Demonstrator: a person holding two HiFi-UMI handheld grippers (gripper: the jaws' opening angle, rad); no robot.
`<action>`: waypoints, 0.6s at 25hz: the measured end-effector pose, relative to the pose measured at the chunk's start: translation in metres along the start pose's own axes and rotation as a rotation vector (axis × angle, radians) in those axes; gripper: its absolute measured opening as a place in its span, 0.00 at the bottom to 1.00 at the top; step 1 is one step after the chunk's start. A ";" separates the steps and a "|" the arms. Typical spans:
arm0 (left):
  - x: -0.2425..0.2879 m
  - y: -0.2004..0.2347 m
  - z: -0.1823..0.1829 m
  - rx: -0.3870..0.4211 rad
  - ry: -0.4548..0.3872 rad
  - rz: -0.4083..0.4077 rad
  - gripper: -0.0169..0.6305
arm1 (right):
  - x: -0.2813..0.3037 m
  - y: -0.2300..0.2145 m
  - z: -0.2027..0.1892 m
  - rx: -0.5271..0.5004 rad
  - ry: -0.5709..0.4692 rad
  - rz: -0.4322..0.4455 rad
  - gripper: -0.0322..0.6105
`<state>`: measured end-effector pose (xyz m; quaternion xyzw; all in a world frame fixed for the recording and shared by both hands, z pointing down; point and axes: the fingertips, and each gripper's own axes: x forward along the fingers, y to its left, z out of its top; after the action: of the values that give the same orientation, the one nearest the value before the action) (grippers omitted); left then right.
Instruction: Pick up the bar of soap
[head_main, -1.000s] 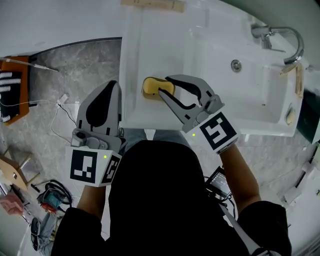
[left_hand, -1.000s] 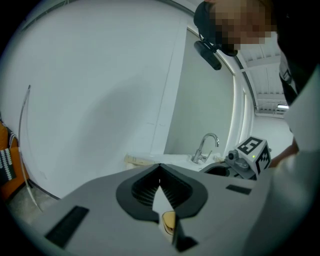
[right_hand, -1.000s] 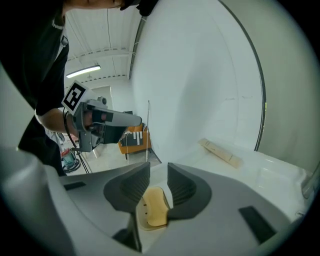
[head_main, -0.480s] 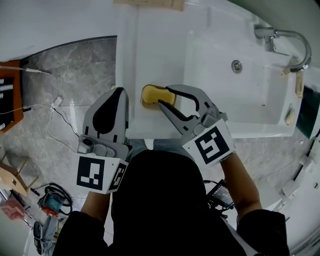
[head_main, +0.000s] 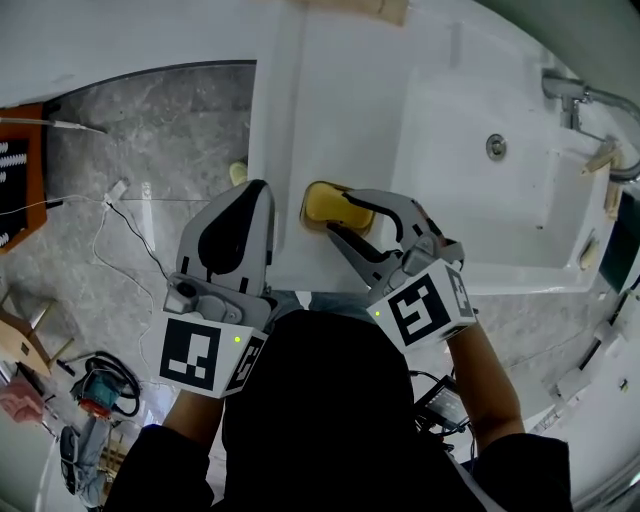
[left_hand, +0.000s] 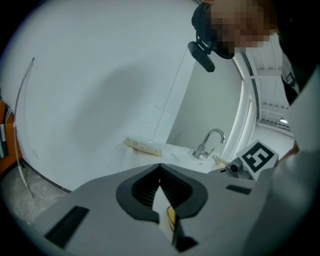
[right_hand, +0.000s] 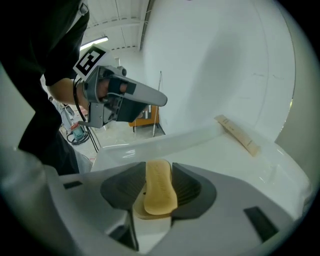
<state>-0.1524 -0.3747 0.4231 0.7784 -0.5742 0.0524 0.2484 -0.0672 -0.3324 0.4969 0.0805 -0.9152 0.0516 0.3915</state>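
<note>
right gripper (head_main: 337, 211) is released: its jaws have just been opening and sit spread either side of the bar of soap (head_main: 322, 203), pads not biting as far as i can see. the soap lies at centre of the head view on the glossy white counter (head_main: 330, 110), close to its near edge and left of the basin (head_main: 480, 190). left gripper (head_main: 257, 192) is clenched on nothing, at the counter's left edge just left of the soap. risks as i read it: the bar looks rounded and slick, so an off-centre or tip-only squeeze could squirt it out. one pad landing first would shove it along the top, off the near edge to the floor (head_main: 170, 130) or right into the basin. come in too low and the jaw tips scrape the counter and stall the close. left gripper isn't placed to block a slide.
</note>
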 end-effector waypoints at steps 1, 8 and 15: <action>0.000 0.002 0.000 -0.001 0.001 0.003 0.04 | 0.003 0.001 -0.001 -0.011 0.013 0.002 0.30; -0.002 0.009 0.003 -0.012 -0.007 0.021 0.04 | 0.018 0.005 -0.019 -0.113 0.167 -0.015 0.34; -0.006 0.012 0.002 -0.017 -0.008 0.028 0.04 | 0.030 0.005 -0.033 -0.224 0.281 -0.049 0.34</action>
<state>-0.1658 -0.3726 0.4232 0.7684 -0.5863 0.0478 0.2520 -0.0654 -0.3259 0.5408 0.0508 -0.8492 -0.0496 0.5233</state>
